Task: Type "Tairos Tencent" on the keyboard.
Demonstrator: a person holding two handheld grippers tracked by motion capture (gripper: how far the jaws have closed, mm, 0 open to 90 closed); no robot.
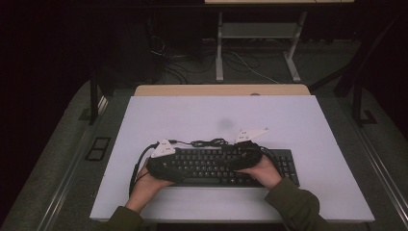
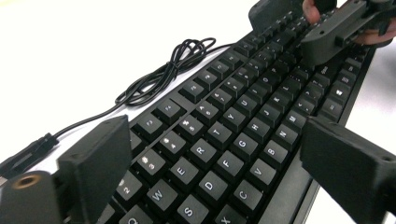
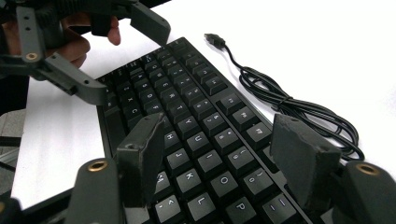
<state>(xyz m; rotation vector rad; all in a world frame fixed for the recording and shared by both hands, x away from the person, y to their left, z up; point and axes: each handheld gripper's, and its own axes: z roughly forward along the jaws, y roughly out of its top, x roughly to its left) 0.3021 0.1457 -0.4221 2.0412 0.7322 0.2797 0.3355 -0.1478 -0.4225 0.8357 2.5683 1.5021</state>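
Note:
A black keyboard (image 1: 211, 168) lies along the near part of the white table (image 1: 192, 115). Its thin black cable (image 1: 209, 142) is bunched just behind it, the USB plug (image 3: 214, 38) loose on the table. My left gripper (image 1: 169, 168) hangs over the keyboard's left end. In the left gripper view its jaws (image 2: 217, 130) stand wide, one above the number row, one by the front edge, not pressing. My right gripper (image 1: 243, 159) hovers over the right-hand letter keys, its jaws (image 3: 219, 123) apart above them. Each gripper view shows the other gripper: left (image 3: 130, 65), right (image 2: 294, 28).
Bare white tabletop stretches behind the keyboard and a narrow strip lies in front of it. A wooden edge (image 1: 221, 90) runs along the table's far side. Beyond it stand a metal desk frame (image 1: 260, 43) and floor cables (image 1: 183, 67) in the dark.

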